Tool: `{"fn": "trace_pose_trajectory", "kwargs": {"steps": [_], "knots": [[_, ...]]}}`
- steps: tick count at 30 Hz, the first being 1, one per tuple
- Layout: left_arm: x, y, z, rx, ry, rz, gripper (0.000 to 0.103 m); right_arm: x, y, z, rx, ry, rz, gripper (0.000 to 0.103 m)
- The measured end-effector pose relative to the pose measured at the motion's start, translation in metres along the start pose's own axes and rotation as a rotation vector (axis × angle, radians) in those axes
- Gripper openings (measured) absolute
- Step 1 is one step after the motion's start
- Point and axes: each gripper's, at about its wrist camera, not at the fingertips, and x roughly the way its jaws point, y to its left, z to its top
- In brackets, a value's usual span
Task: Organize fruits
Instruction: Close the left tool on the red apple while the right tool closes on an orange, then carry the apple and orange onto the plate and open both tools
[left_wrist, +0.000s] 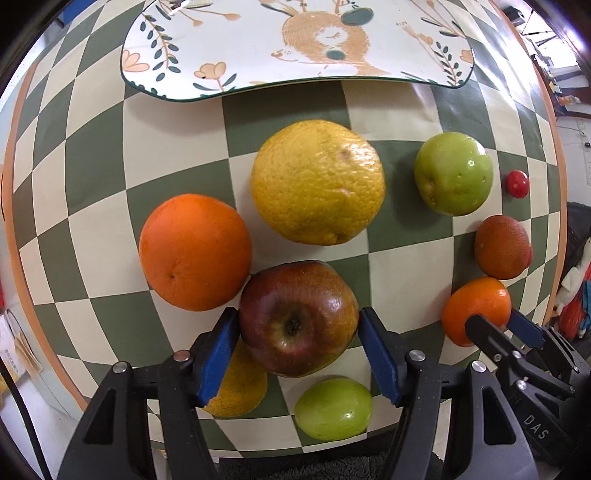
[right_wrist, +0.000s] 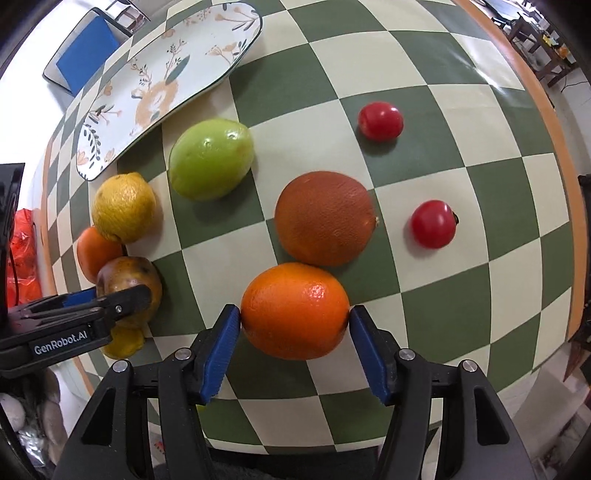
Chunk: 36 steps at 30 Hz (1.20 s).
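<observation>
Red-brown and glossy, the apple (left_wrist: 297, 317) sat clamped in the left claw (left_wrist: 298, 354), stem dimple facing the camera; the right claw (right_wrist: 294, 350) gripped a round orange (right_wrist: 294, 310).

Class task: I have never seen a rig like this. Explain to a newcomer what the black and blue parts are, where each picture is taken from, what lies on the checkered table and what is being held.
There is no robot here. A person holds hand-operated tongs in each hand, each with a camera looking along its blue-padded fingers. One picture comes from the left tongs, the other from the right tongs.

The left tongs are closed on a dark red apple. The right tongs are closed on a small orange. Both fruits appear to rest on the checkered table.

Also on the table: a large yellow citrus, another orange, two green fruits, a brownish orange, two small red fruits, and an empty patterned plate.
</observation>
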Motion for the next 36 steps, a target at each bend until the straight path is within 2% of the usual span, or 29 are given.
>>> {"fn": "trace_pose_trajectory", "kwargs": {"steps": [4, 9, 13, 16, 20, 23, 25, 30, 33, 36], "knots": [[-0.005, -0.010, -0.010, -0.032, 0.022, -0.056, 0.063, 0.005, -0.008, 0.000, -0.004, 0.046, 0.031, 0.071], [-0.004, -0.015, -0.007, -0.046, 0.028, -0.005, 0.065, 0.009, -0.019, -0.001, -0.011, 0.080, 0.089, 0.072], [-0.006, -0.016, -0.001, -0.064, 0.035, -0.002, 0.065, 0.007, -0.024, 0.002, -0.031, 0.072, 0.106, 0.072], [0.009, -0.009, -0.006, -0.080, 0.053, -0.008, 0.065, 0.006, -0.020, 0.006, -0.058, 0.060, 0.113, 0.068], [-0.001, -0.002, -0.011, -0.107, 0.007, 0.006, 0.064, 0.005, -0.007, 0.014, -0.088, 0.056, 0.098, 0.067], [-0.022, -0.004, -0.014, -0.096, -0.039, 0.016, 0.064, 0.005, -0.003, 0.016, -0.092, 0.063, 0.086, 0.067], [-0.043, -0.001, -0.014, -0.098, -0.067, -0.005, 0.064, 0.002, 0.006, 0.017, -0.087, 0.061, 0.105, 0.066], [-0.115, 0.015, 0.002, -0.135, -0.161, -0.068, 0.064, -0.055, 0.008, 0.027, -0.126, -0.017, 0.157, 0.066], [-0.152, 0.027, 0.024, -0.180, -0.222, -0.114, 0.064, -0.093, 0.012, 0.049, -0.162, -0.088, 0.169, 0.066], [-0.161, 0.032, 0.051, -0.234, -0.262, -0.141, 0.064, -0.112, 0.025, 0.091, -0.196, -0.137, 0.174, 0.066]]}}
